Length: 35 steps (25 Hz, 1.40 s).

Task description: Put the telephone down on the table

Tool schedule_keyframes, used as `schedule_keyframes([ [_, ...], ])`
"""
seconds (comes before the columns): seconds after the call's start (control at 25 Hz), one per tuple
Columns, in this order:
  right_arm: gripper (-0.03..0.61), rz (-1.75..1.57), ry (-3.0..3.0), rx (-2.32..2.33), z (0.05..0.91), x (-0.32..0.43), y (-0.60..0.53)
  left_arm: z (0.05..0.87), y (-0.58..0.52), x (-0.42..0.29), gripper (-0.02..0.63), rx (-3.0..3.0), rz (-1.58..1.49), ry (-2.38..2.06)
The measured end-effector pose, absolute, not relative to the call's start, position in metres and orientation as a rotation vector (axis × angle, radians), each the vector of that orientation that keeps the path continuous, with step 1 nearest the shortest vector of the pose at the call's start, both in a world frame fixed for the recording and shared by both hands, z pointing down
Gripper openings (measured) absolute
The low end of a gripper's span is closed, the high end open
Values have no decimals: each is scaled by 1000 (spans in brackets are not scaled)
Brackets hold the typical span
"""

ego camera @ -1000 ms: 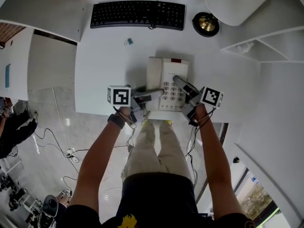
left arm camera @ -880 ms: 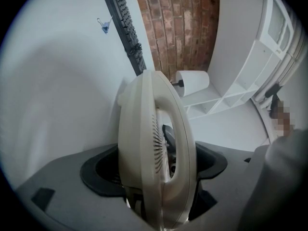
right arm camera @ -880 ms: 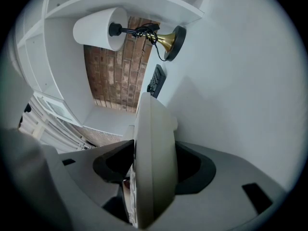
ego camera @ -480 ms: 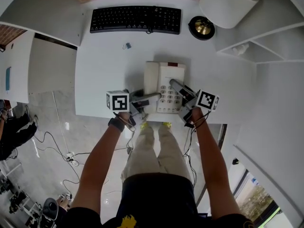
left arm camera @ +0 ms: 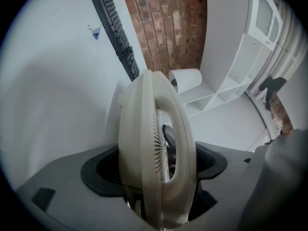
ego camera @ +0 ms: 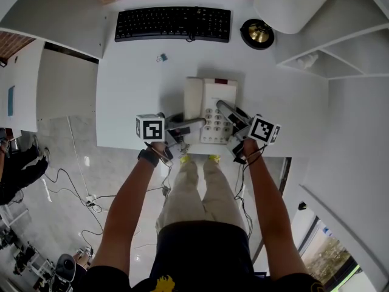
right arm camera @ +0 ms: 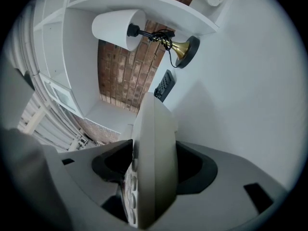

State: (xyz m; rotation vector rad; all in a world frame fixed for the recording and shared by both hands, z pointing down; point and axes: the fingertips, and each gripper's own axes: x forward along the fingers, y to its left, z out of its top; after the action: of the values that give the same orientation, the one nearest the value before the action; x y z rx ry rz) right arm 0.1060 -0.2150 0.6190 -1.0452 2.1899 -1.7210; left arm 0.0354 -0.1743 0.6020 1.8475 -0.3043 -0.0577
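The phone (ego camera: pixel 209 105) lies flat on the table (ego camera: pixel 134 84), close to its near edge. Its long axis runs away from the person, top end toward the keyboard (ego camera: pixel 173 23). The handset (ego camera: pixel 193 96) lies along its left side and the keypad (ego camera: pixel 219 123) faces up on the right.

The left gripper (ego camera: pixel 197 122) comes in from the left and its jaws are closed on the handset side, which fills the gap between them in the left gripper view. The right gripper (ego camera: pixel 222 106) reaches in from the right. Its jaws have just been opening and stand wide, with the phone's keypad edge between them and a gap on each side.

A small clip (ego camera: pixel 161 58) lies apart from the phone, between it and the keyboard. A lamp (ego camera: pixel 257 33) stands at the far right. Nothing sits close against the phone besides the grippers
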Motion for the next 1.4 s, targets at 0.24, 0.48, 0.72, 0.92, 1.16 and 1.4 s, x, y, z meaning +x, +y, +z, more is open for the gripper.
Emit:
schedule_keyframes([
  [0.24,265,-1629,2242,-1101,614,106,-217,602,-176,35,417,1869,-50,-318],
  [0.48,223,-1745,2022,-890,616,114,-218,604,-174,37,417,1834,-47,-308],
  [0.72,212,-1752,1964,-827,614,116,-220,603,-175,37,417,1817,-44,-304],
  [0.92,228,-1705,2049,-926,609,113,-220,604,-174,40,417,1823,-39,-298],
  [1.16,242,-1628,2166,-1109,615,120,-217,604,-174,39,417,1826,-44,-297],
  [1.4,206,-1708,1915,-876,614,130,-219,604,-174,41,417,1810,-49,-290],
])
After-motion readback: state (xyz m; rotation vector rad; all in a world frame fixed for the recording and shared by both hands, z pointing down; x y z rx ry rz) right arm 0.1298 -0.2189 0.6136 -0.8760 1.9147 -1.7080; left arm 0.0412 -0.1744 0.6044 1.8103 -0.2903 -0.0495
